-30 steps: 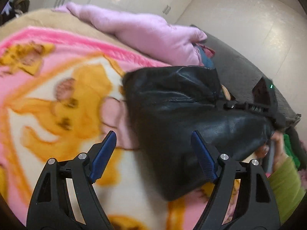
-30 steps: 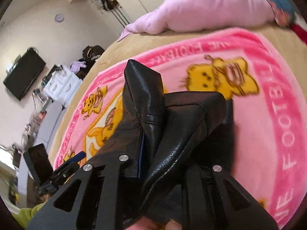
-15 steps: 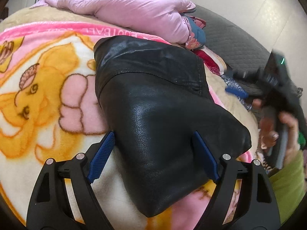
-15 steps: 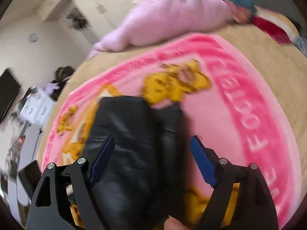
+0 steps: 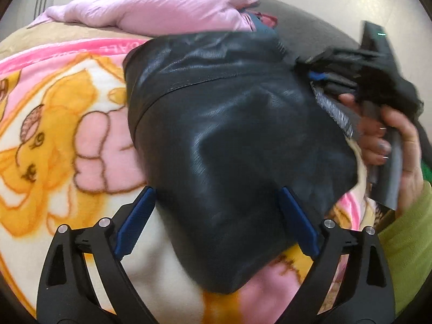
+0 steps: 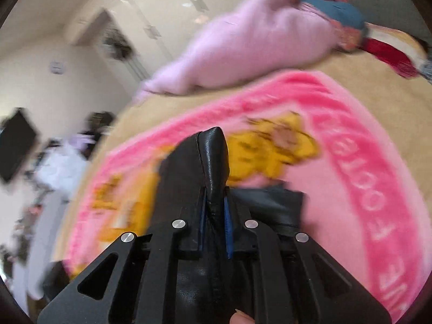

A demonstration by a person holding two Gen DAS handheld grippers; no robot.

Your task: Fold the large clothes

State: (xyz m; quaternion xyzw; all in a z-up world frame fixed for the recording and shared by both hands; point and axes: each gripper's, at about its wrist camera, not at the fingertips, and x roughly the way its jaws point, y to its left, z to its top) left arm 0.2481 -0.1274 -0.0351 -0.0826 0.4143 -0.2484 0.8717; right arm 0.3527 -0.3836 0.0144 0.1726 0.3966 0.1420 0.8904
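Note:
A black leather garment (image 5: 229,124) lies bunched on a pink cartoon blanket (image 5: 54,135). My left gripper (image 5: 216,191) straddles its near end. The jaws are opening, and the blue pads (image 5: 135,216) stand at the leather's two sides without pinching it. My right gripper (image 6: 215,191) is shut on a raised fold of the same garment (image 6: 208,148). In the left wrist view, the right gripper (image 5: 313,75) grips the garment's far right edge, held by a hand (image 5: 391,140) in a green sleeve.
A pale pink padded jacket (image 5: 162,10) lies along the bed's far side, with blue and red clothes (image 6: 337,13) beside it. The tan bed cover (image 6: 378,81) borders the blanket (image 6: 351,162). Cupboards, a dark screen (image 6: 16,143) and clutter stand beyond the bed.
The right gripper let go of the leather, stood open half a second ago, and has shut again on a raised fold. The left gripper moved in over the garment with wider jaws.

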